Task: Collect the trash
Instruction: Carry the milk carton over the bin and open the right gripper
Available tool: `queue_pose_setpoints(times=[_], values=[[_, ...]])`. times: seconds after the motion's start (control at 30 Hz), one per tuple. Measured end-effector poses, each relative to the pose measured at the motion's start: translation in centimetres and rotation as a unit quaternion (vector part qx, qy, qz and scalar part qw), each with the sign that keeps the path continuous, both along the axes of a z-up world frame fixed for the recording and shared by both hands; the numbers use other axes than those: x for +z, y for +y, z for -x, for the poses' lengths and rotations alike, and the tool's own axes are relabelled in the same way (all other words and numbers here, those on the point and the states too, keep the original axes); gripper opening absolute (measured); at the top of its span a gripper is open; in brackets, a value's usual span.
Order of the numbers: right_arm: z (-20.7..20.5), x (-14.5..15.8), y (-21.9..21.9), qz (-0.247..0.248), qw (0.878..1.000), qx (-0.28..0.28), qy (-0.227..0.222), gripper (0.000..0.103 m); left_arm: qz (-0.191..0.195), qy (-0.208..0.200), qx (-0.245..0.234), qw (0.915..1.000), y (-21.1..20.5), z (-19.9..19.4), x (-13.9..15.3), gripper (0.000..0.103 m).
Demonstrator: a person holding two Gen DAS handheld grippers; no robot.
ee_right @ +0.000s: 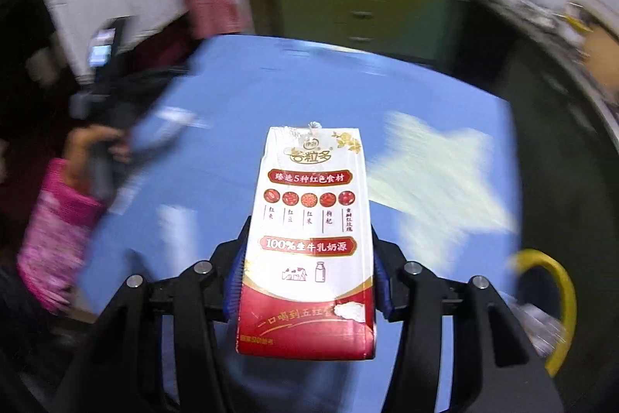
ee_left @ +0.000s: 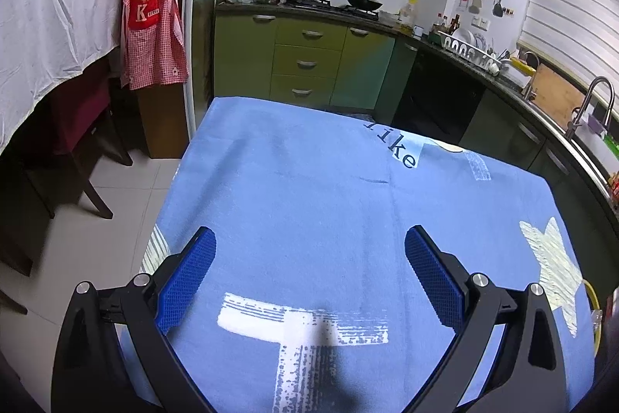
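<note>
The right gripper [ee_right: 307,281] grips a red-and-white milk carton [ee_right: 309,231] between its blue fingers [ee_right: 235,291], holding it above the blue-clothed counter [ee_right: 240,111]. A yellow-rimmed bin [ee_right: 561,297] sits at the counter's right edge, just beside the gripper. The left gripper [ee_left: 309,258] hangs over the same cloth with its fingers [ee_left: 185,281] spread wide and nothing between them.

Left gripper [ee_left: 309,269] jaws wide; right gripper [ee_right: 309,281] jaws clamped.
</note>
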State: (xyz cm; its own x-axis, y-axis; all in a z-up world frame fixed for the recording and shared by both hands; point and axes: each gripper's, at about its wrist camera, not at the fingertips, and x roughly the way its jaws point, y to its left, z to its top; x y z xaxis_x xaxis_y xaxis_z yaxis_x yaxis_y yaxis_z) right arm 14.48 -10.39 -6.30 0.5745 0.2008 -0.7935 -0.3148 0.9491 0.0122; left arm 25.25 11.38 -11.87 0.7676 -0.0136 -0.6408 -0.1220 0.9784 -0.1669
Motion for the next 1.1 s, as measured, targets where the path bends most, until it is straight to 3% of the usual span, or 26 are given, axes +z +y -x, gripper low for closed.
queue_pose_setpoints(times=[0.2, 0.37, 0.5, 0.53, 0.57, 0.63, 0.93, 1.1], values=[[2.6, -1.1, -13.5, 0.072, 0.988, -0.133, -0.022, 0.05, -0.004, -0.002, 0.003, 1.0, -0.1, 0.1, 0.0, 0.097], [2.9, -4.3, -18.9, 0.09, 0.983, -0.163, -0.006, 0.05, -0.006, 0.006, 0.0, 1.0, -0.4, -0.2, -0.4, 0.097], [2.2, -6.8, -20.6, 0.086, 0.982, -0.169, 0.003, 0.05, -0.013, 0.006, -0.008, 0.9999, -0.8, -0.3, -0.6, 0.097], [2.2, -7.4, -20.7, 0.089, 0.981, -0.171, 0.005, 0.052, -0.015, 0.005, -0.01, 0.9998, -0.9, -0.2, -0.6, 0.097], [2.0, -7.9, -20.7, 0.092, 0.98, -0.176, 0.006, 0.06, -0.017, 0.005, -0.012, 0.9998, -1.0, -0.2, -0.6, 0.097], [1.8, -8.5, -21.4, 0.096, 0.977, -0.192, 0.005, 0.063, -0.02, 0.006, -0.017, 0.9996, -1.3, -0.3, -0.7, 0.097], [3.7, -8.0, -21.1, 0.071, 0.974, -0.216, -0.016, 0.064, -0.027, 0.007, -0.048, 0.9985, -3.1, -0.1, -0.7, 0.097], [5.0, -7.4, -19.9, 0.05, 0.977, -0.207, -0.029, 0.066, -0.015, 0.014, -0.1, 0.9948, -5.1, 0.9, 0.1, 0.097]])
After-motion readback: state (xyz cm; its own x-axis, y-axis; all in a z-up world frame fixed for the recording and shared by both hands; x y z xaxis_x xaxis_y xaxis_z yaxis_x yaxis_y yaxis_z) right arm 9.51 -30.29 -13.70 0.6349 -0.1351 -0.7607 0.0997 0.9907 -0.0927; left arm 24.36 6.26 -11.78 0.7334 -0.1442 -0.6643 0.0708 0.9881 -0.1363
